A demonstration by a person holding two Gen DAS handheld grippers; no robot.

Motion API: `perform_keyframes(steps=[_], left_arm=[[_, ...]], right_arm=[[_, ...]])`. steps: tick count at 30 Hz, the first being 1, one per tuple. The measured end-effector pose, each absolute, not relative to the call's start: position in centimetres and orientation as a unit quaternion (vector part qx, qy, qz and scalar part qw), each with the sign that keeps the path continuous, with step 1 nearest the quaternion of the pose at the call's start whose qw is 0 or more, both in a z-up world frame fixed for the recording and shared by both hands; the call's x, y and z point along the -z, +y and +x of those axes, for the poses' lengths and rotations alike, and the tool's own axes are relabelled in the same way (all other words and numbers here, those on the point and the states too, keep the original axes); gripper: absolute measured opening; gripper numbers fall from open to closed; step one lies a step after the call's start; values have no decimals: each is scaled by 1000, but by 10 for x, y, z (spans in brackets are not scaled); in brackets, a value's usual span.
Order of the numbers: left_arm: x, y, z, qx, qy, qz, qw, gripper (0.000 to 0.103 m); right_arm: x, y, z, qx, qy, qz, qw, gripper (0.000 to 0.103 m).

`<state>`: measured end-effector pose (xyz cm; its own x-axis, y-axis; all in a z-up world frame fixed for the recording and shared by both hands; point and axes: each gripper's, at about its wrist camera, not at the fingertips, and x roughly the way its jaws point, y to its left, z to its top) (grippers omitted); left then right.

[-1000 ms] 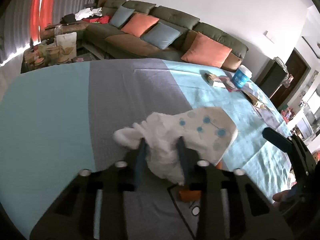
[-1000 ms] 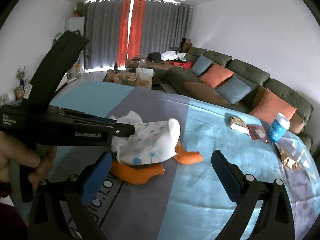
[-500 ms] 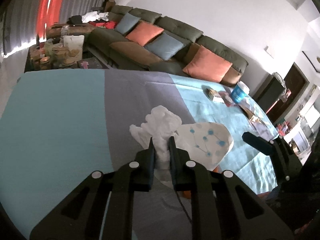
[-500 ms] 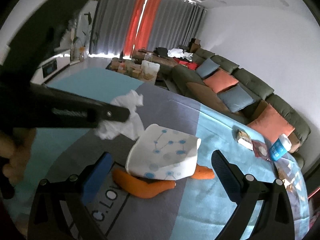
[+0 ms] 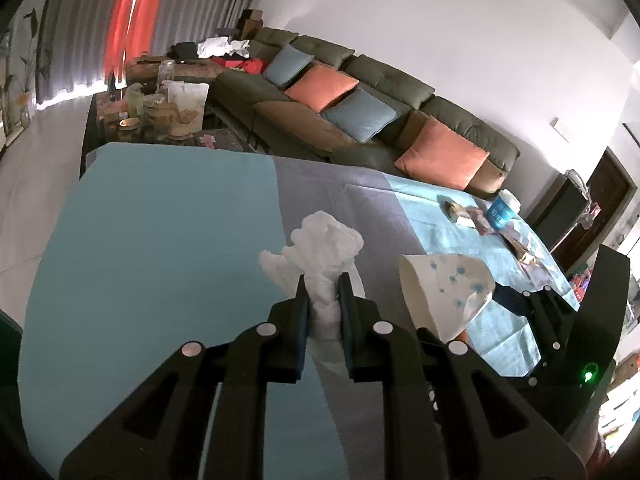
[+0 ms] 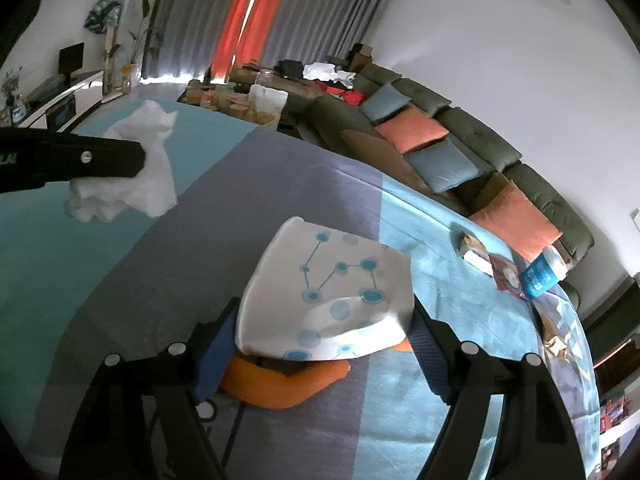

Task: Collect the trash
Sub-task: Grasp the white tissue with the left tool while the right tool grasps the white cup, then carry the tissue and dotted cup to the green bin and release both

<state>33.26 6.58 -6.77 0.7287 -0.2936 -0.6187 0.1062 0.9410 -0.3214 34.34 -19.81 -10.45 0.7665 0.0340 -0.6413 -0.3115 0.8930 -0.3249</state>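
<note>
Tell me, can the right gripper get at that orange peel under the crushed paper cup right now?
Probably not directly. The right gripper stands open around the paper cup, which lies on top of the orange peel and covers most of it. The cup likely has to go first.

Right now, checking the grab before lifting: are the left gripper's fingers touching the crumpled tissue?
Touching. The left wrist view shows the left gripper closed with both pads pressed against the crumpled tissue, no gap either side.

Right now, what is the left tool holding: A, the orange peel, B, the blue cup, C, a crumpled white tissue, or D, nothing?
C: the left tool is shut on the crumpled white tissue, lifted clear of the tablecloth; the paper cup sits between the right tool's fingers.
</note>
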Motion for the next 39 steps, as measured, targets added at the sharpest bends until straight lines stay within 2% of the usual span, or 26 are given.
perform_keyframes(steps=[12,26,39], left_arm=[[39,78,288,84,309,-107,941,16],[0,153,184,-32,260,-100,960,16],[-11,232,94,-143,241,-107,954,18]], right_arm=[[57,-189,314,-128,252,-194,939,76],[-1,-142,267,-249,180,-152,940,76],[-16,-73,244,-372,177,-134,902,76]])
